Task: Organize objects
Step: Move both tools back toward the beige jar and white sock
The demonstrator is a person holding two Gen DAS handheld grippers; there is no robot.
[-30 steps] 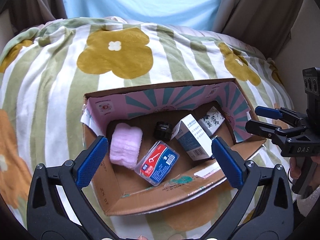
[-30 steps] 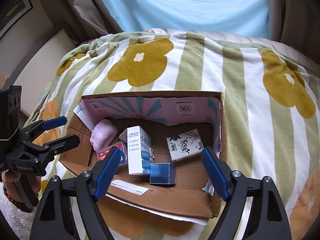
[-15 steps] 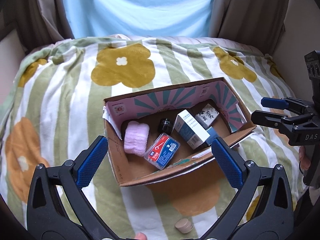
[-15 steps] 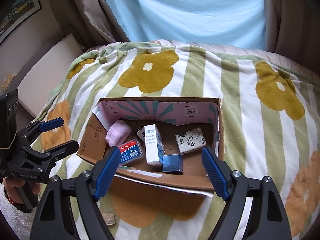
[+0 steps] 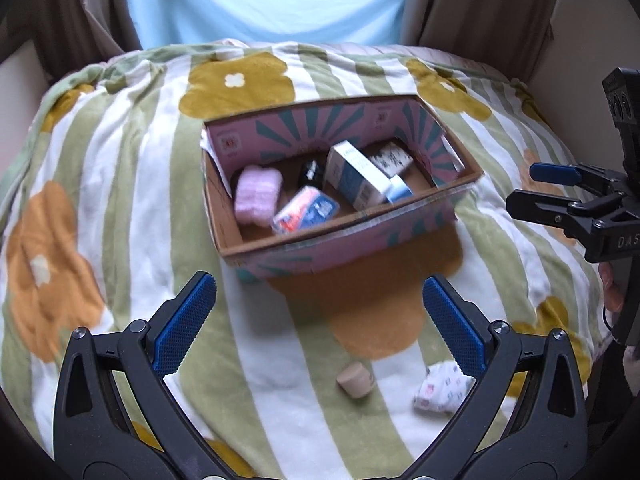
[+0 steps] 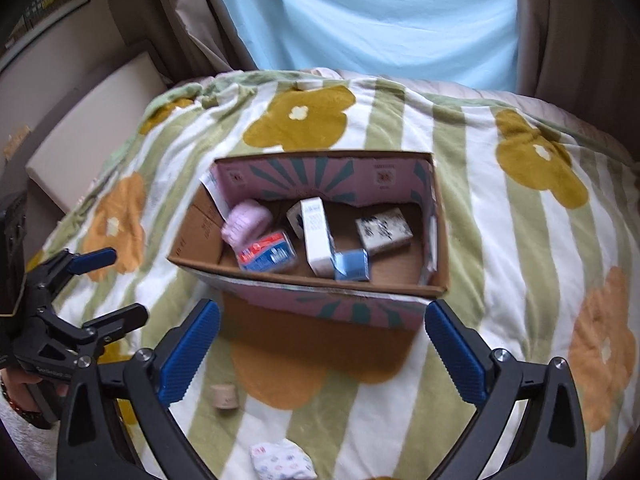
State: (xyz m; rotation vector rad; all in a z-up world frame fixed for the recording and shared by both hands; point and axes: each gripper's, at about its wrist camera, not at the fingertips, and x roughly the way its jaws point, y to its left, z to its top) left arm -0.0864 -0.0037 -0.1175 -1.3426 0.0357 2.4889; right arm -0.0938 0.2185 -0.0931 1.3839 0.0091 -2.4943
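- Both tools spread, holding nothing: left gripper [image 5: 318, 320], right gripper [image 6: 322, 344] hover short of the cardboard box [image 6: 320, 298].
- Beige cap [image 5: 355, 380] and patterned pouch [image 5: 442, 390] lie loose on the blanket [image 5: 120, 184]; soft bedding could let the cap roll from a pinch.

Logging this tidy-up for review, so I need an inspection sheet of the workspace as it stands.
Surface: flowered striped blanket, soft, uneven.
Job's things: cardboard box holds pink cloth, white carton, blue packet, small blue box, patterned pack; beige cap and patterned pouch lie outside.
Clutter: nothing seen.
Grippers: left gripper and right gripper open, empty.
Cables: nothing seen.
Surroundings: curtains, framed picture.
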